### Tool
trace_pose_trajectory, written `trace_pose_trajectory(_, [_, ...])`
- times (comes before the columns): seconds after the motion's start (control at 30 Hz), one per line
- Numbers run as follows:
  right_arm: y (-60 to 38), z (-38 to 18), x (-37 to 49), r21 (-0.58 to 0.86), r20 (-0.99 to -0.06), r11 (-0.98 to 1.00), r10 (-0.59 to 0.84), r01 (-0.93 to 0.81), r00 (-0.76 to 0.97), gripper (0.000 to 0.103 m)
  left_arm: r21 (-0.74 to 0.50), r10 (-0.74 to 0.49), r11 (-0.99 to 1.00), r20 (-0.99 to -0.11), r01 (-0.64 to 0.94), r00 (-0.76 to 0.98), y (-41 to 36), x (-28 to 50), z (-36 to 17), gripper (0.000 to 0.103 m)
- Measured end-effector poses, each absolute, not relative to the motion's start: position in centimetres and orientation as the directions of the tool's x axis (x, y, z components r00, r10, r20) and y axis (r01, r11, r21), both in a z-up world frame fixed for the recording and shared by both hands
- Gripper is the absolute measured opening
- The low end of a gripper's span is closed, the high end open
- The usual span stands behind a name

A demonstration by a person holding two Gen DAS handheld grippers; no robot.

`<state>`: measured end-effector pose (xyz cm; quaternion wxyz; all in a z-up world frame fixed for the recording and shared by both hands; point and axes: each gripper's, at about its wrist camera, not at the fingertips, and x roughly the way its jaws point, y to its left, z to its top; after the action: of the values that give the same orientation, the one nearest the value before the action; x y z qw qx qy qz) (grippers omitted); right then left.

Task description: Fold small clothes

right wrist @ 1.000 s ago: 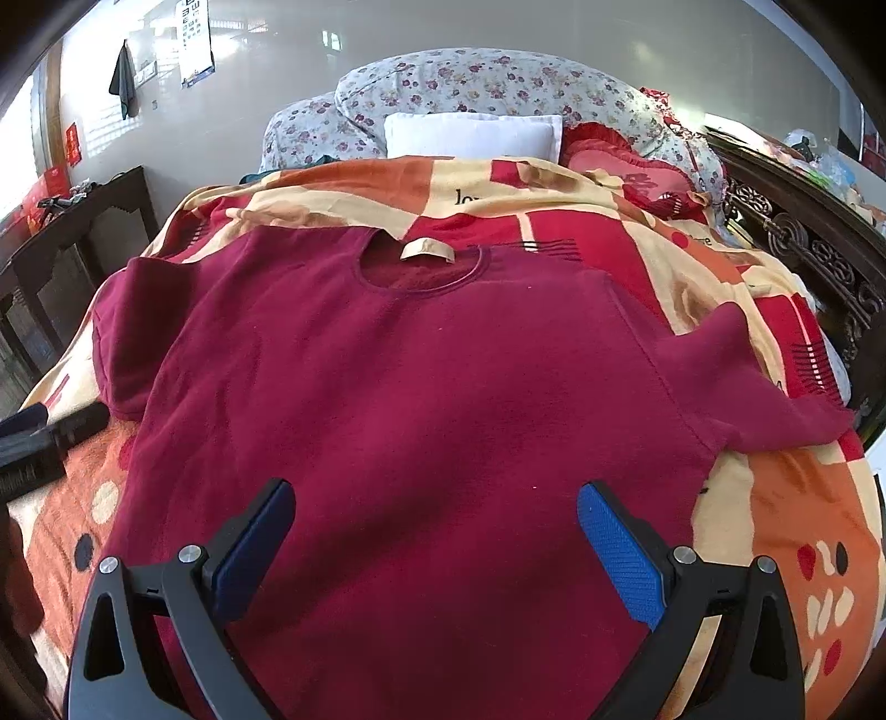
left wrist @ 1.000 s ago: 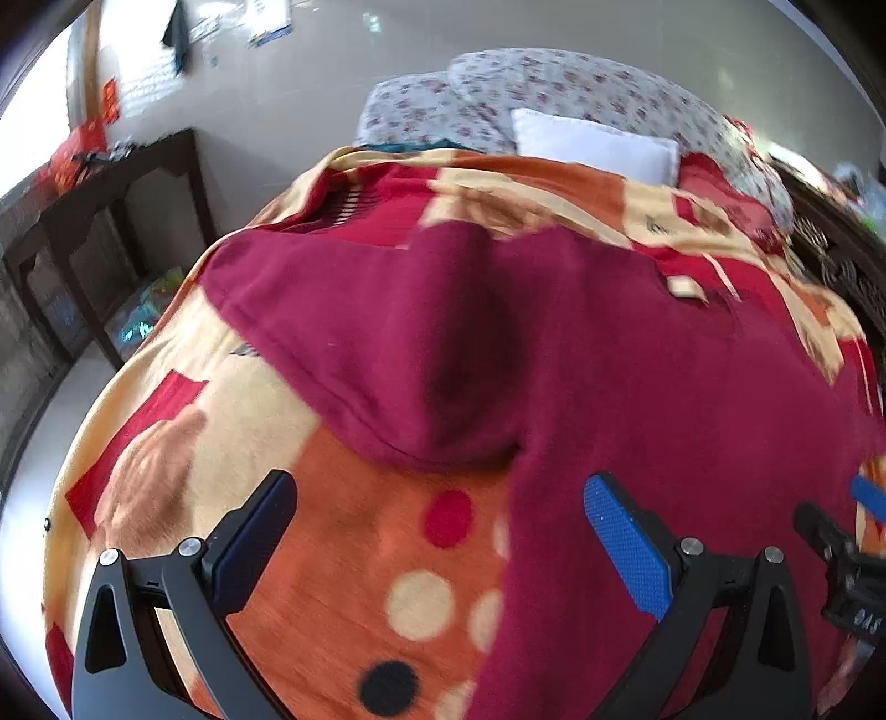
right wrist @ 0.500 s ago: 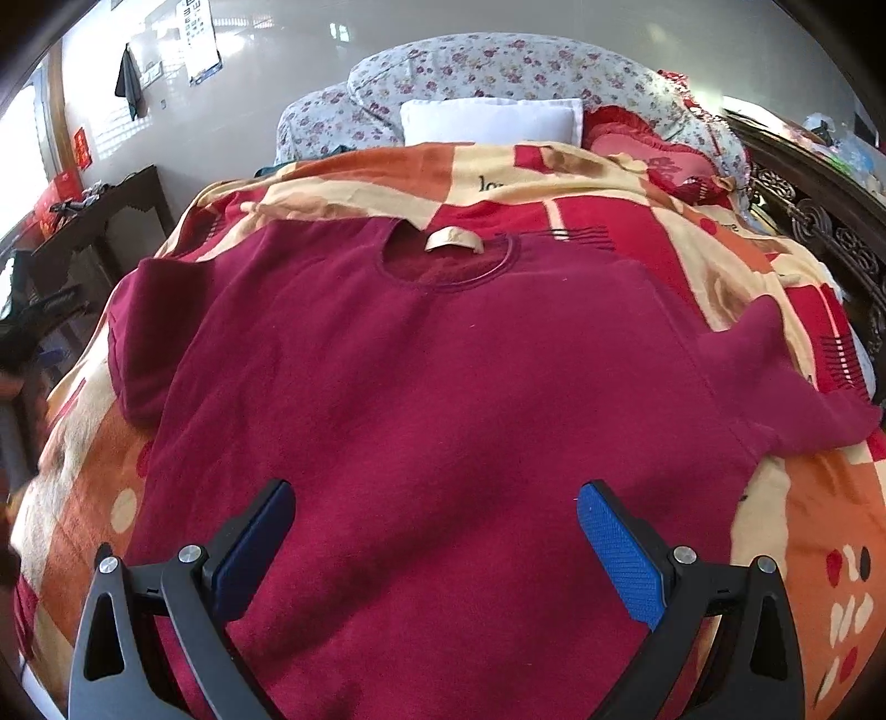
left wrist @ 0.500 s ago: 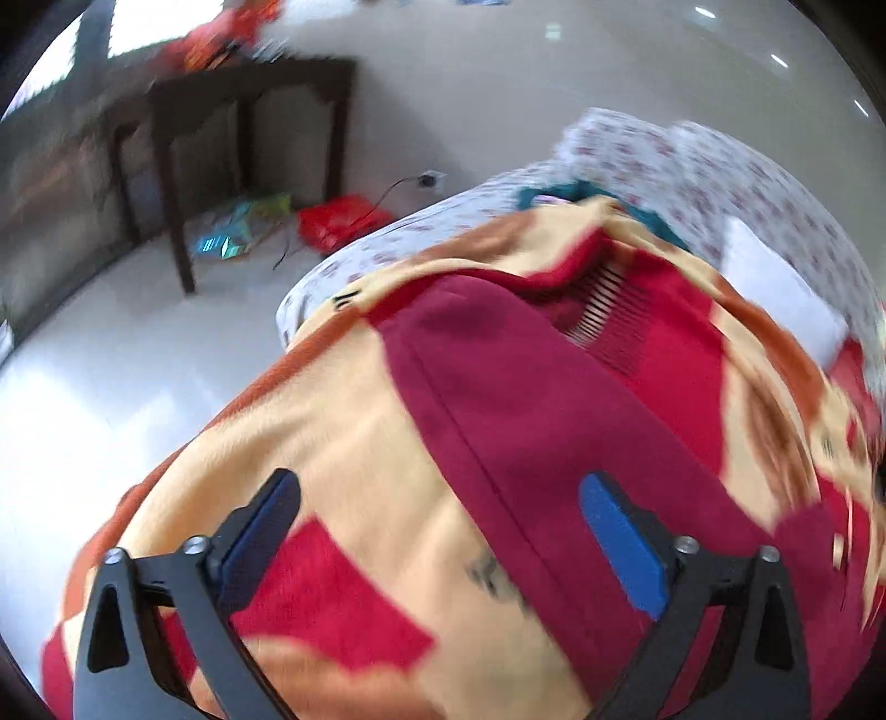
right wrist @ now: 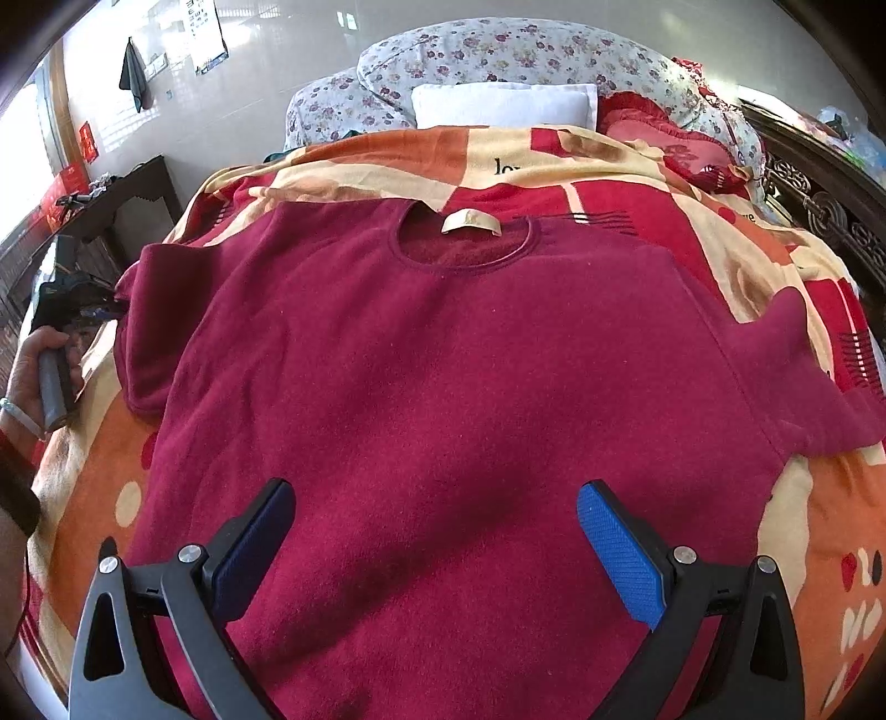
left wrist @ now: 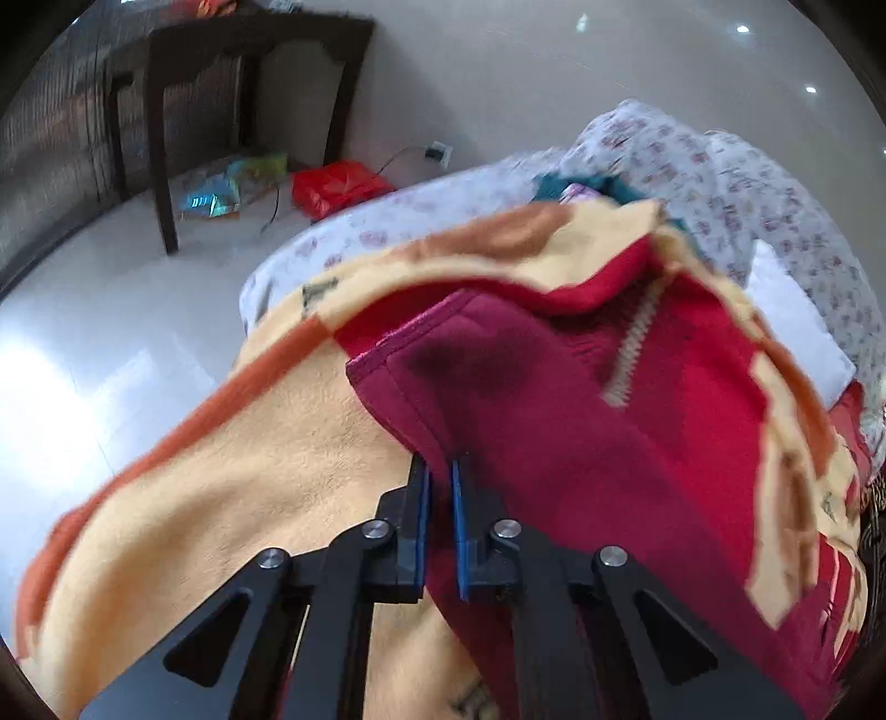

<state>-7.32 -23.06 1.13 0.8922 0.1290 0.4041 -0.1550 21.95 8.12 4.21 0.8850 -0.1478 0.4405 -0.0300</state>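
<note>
Right gripper [right wrist: 434,545] — fingers spread wide, hovering over the lower body of the maroon shirt [right wrist: 443,387], holding nothing. Shirt lies flat, front up, on the patterned blanket [right wrist: 819,526], neck label toward the far pillows. Left gripper [left wrist: 437,498] — blue pads pinched onto the edge of the shirt's sleeve [left wrist: 443,382], at the blanket's side. Beyond: white pillow [right wrist: 504,105], floral pillows [right wrist: 498,52]; dark wooden table [left wrist: 232,66] on the floor, red bag [left wrist: 338,185] beside it.
</note>
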Motion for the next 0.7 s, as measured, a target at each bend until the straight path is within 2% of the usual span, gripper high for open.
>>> trace_pose_trajectory(0.2, [-24.3,2.5,-9.0,0.161,-0.728,0.903,-0.163,0.398,0.666,0.103,-0.301,-0.316,0.94,-0.6,0.158,0.734,5.4,12.9,14.9,0.007])
trace_pose_trajectory(0.33, [-25.6,3.4,-10.4,0.2,-0.707,0.885,-0.167,0.421,0.687,0.103,-0.253,-0.447,0.895,-0.494,0.368,0.745,-0.4,5.1,21.4,0.007])
trace_pose_trajectory(0.4, [-26.6,3.9,-11.3,0.203,-0.697,0.875,-0.186,0.44,0.693,0.103,-0.215,-0.51,0.858,-0.464,0.466,0.724,-4.0,1.6,22.8,0.007])
trace_pose_trajectory(0.53, [-29.8,4.6,-13.2,0.217,-0.687,0.838,-0.233,0.5,0.689,0.103,-0.182,-0.64,0.746,-0.463,0.641,0.613,-12.6,-5.0,21.9,0.007])
trace_pose_trajectory(0.7, [-34.8,4.6,-16.1,0.274,-0.684,0.763,-0.273,0.585,0.677,0.103,-0.191,-0.662,0.667,-0.595,0.72,0.456,-22.1,-7.6,14.0,0.007])
